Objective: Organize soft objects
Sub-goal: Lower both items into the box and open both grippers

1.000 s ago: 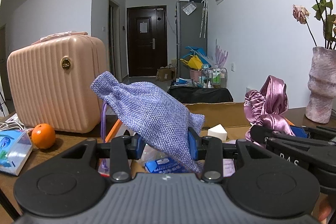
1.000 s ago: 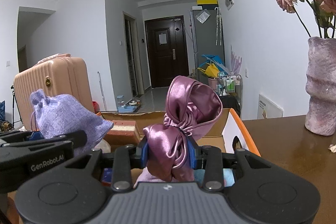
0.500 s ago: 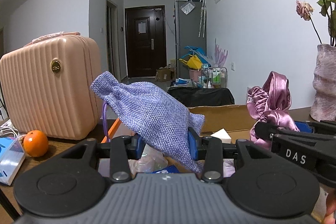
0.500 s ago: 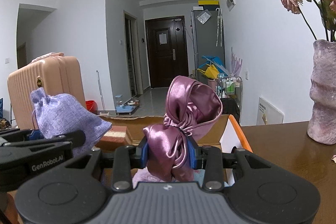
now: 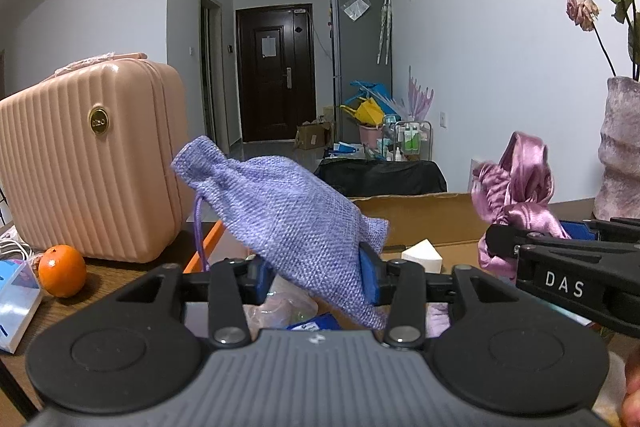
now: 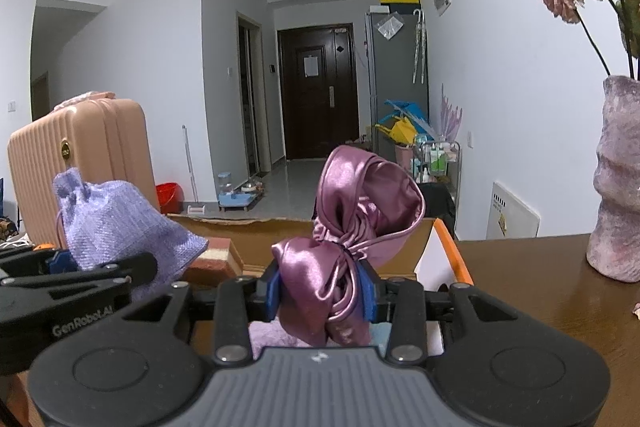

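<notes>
Purple woven cloth pouch (image 5: pixel 288 211) | soft, light, mid frame | left tool (image 5: pixel 316 277) squeezes its bottom | right tool (image 6: pixel 320 291) squeezes shiny pink satin bow (image 6: pixel 352 219), slippery

— What's the surface?
— A dark brown wooden table (image 6: pixel 532 291).
— And sitting straight on it?
— A ribbed pink case (image 5: pixel 84 155) at the left, an orange (image 5: pixel 63 270) just in front of it, a blue-and-white box (image 5: pixel 16 303) (cut by the edge), an open cardboard box (image 5: pixel 420 219) mid-table, and a mottled pink vase (image 6: pixel 620 179) at the right.
</notes>
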`<state>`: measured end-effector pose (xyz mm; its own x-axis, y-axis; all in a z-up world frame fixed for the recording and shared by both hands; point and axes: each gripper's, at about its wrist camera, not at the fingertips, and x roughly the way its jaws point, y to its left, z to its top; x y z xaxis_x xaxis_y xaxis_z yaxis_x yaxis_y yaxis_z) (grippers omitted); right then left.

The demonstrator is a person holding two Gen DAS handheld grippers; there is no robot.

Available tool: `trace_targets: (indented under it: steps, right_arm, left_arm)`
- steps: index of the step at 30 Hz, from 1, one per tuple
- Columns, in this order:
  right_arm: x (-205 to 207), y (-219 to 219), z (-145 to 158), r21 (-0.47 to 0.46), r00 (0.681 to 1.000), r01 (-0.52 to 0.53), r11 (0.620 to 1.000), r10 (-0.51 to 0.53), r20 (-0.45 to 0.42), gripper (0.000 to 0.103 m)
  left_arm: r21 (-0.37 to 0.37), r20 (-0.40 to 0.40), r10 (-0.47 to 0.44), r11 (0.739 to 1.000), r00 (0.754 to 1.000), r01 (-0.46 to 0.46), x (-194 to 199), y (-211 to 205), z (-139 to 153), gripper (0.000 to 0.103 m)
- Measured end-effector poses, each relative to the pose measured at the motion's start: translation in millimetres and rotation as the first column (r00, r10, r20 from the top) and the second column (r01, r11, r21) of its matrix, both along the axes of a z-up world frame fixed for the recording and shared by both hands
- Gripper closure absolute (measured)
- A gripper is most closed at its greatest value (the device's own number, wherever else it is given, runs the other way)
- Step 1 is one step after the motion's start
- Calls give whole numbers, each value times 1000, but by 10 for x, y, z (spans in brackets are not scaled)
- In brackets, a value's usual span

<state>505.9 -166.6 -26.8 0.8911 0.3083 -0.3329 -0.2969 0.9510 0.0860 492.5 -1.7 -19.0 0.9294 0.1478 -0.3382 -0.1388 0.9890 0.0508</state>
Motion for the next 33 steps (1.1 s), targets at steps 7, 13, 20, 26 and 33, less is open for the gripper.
trace_targets:
  steps: [7, 13, 20, 26, 33]
  right_arm:
    - [-17, -29, 44, 8, 999, 28, 1000, -28, 16, 23]
    - [-16, -86, 45, 19, 998, 59, 998, -59, 21, 5]
    - [-33, -60, 36, 7, 997, 66, 998, -66, 34, 3]
    - [-54, -79, 28, 14, 996, 74, 997, -74, 40, 0]
    - [-127, -86, 16, 5, 996, 74, 997, -74, 57, 0]
  left_arm:
    - [3, 16, 55, 998, 998, -55, -23, 22, 18, 12]
    - [5, 13, 121, 993, 993, -121, -11, 84, 21, 0]
    - [9, 8, 127, 992, 992, -127, -2, 87, 4, 0]
    - [-6, 0, 136, 991, 991, -136, -7, 113, 1, 0]
    - [-12, 0, 147, 989, 989, -147, -44, 122, 0, 0]
